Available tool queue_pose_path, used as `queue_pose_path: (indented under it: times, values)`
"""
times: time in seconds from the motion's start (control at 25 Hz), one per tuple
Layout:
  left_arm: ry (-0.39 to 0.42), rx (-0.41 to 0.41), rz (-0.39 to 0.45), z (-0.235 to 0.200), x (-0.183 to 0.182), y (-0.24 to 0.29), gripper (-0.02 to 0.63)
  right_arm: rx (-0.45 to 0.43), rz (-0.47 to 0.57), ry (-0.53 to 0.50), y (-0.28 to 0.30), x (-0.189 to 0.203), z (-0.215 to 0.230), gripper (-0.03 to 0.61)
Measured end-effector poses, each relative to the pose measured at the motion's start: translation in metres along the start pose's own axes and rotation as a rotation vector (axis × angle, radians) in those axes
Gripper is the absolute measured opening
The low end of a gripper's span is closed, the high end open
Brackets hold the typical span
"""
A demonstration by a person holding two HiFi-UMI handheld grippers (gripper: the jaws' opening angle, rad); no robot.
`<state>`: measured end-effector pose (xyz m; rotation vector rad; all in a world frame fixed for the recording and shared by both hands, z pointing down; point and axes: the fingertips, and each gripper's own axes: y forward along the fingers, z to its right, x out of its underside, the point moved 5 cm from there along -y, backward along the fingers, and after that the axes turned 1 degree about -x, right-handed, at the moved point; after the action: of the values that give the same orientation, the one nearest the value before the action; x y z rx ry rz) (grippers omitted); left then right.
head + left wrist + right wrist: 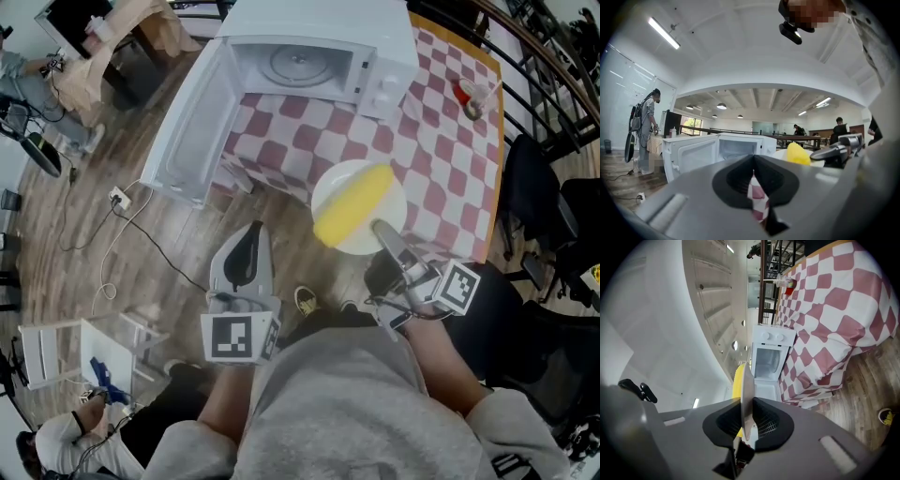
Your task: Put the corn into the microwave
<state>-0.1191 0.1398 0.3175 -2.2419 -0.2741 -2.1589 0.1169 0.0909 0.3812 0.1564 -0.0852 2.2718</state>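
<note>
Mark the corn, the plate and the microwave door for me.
corn (pixel 354 202): head view, middle of the cob.
plate (pixel 396 204): head view, bare right rim.
microwave door (pixel 187 131): head view, inner panel of the open door.

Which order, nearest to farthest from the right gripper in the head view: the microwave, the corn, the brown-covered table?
1. corn, on the plate that the right gripper holds.
2. microwave, ahead on the checkered table, door open.
3. brown-covered table, far left, beyond the microwave.
</note>
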Motion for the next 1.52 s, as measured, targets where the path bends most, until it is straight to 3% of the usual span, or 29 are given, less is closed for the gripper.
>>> queue_pose_path:
  times: [0.68,1.52]
  values:
    - [-0.013,0.009,0.009,-0.014,0.001,0.018,0.008,-0.024,-0.008,0.001,0.035,-0.005,-0.006,0.038]
    - [0.023,0.03,-0.014,-0.062,-0.019,0.158,0.008,-0.032,0.003,-0.004,0.143,-0.095,0.019,0.04]
